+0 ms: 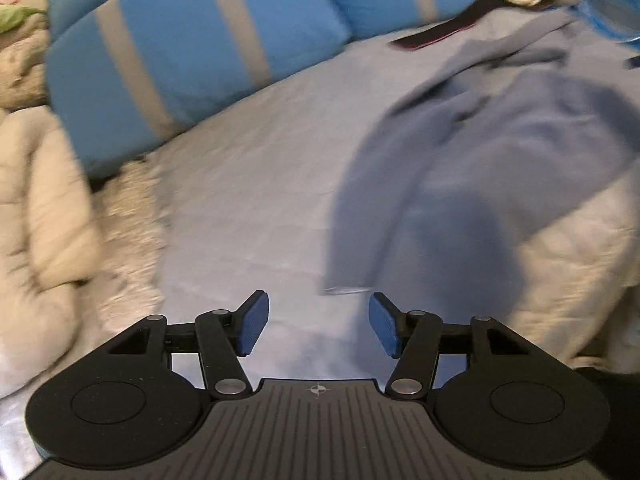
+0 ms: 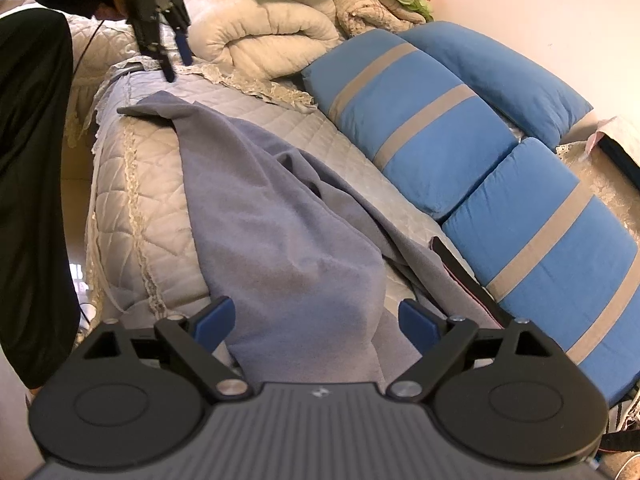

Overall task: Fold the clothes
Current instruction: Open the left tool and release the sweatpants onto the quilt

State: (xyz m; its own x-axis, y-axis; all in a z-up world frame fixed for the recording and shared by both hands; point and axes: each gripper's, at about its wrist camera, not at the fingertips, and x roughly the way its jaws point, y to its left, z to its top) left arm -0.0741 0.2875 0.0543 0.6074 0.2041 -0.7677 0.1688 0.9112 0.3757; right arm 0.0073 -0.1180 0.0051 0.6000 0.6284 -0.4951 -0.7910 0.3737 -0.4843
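Grey-blue garment spread on the quilted bed, both tongs released.

In the left wrist view the left gripper [image 1: 319, 326] stands with jaws wide apart and nothing between them, low in the frame; the garment [image 1: 460, 168] lies rumpled toward the upper right, its nearest edge just beyond the pads (this view is blurred). In the right wrist view the right gripper [image 2: 316, 326] gapes too, the garment [image 2: 280, 232] running from between its fingers up toward the upper left. The quilted bedspread [image 2: 132, 208] carries blue striped cushions [image 2: 420, 136] at the right, a rolled cream duvet [image 2: 256, 36] at top.
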